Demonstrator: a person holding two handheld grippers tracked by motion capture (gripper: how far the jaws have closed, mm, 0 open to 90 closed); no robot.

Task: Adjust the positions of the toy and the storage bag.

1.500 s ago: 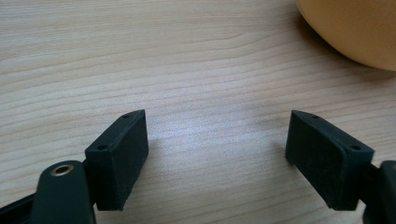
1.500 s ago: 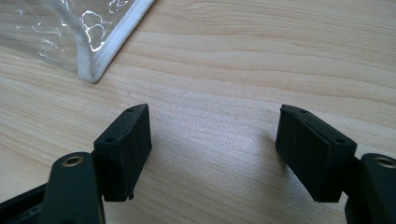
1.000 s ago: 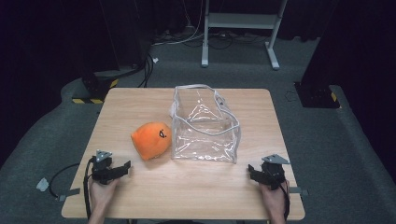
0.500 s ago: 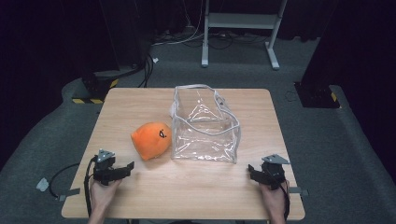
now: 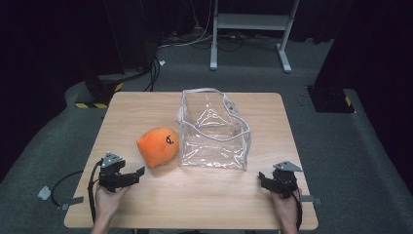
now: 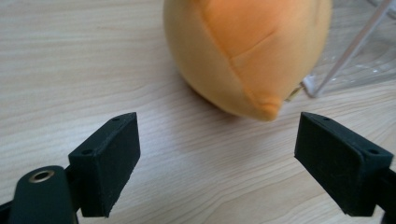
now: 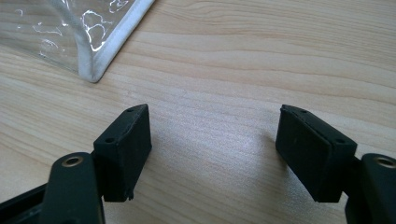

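Note:
An orange plush toy (image 5: 157, 146) lies on the wooden table (image 5: 146, 105), touching the left side of a clear plastic bag (image 5: 213, 131) with white handles that stands upright. My left gripper (image 5: 132, 176) rests open near the front left, just short of the plush (image 6: 243, 51), which fills the space ahead of its jaws. My right gripper (image 5: 263, 179) is open at the front right, jaws wide over bare wood. The bag's white-trimmed bottom corner (image 7: 100, 51) lies ahead and to the left of them. Nothing is held in either gripper.
A hand holds each gripper at the table's front edge. A black cable (image 5: 63, 180) trails off the left side. Beyond the table stand a white metal frame (image 5: 251, 29) and dark equipment with floor cables.
My left gripper has crept slightly toward the orange plush. The right gripper, plush and bag have stayed put.

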